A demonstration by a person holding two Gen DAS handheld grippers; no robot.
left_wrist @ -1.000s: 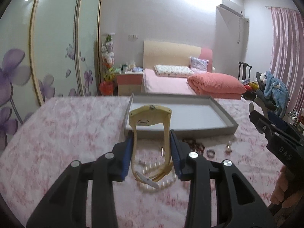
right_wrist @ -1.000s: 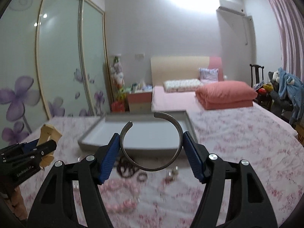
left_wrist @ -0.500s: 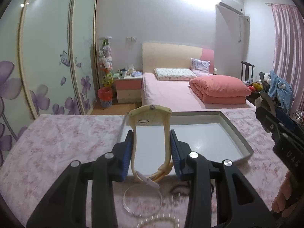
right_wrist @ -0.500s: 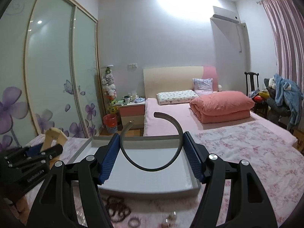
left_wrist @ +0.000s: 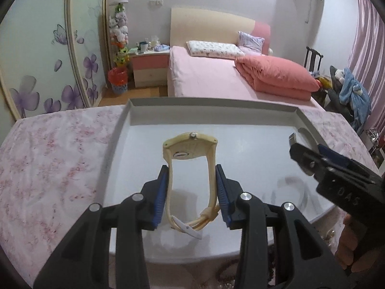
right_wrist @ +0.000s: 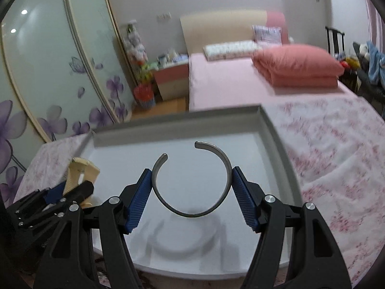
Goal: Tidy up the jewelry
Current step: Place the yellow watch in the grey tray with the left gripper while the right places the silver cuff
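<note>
My left gripper [left_wrist: 191,192] is shut on a cream wristwatch [left_wrist: 190,149], held by its strap above the white floor of the grey tray [left_wrist: 211,103]. My right gripper [right_wrist: 191,197] is shut on an open silver cuff bangle [right_wrist: 192,213], held above the same tray [right_wrist: 276,144], over its right half. The right gripper also shows at the right of the left wrist view [left_wrist: 336,178]. The left gripper with the watch [right_wrist: 81,171] shows at the left of the right wrist view.
The tray lies on a pink floral cloth [left_wrist: 48,159]. Dark bead bracelets [left_wrist: 228,274] lie on the cloth just before the tray's near edge. A pink bed [left_wrist: 216,77] and a mirrored wardrobe [left_wrist: 48,48] stand beyond.
Both grippers have moved forward from over the loose jewelry on the cloth to above the tray, and have tilted down toward its floor. Each still holds its piece.
</note>
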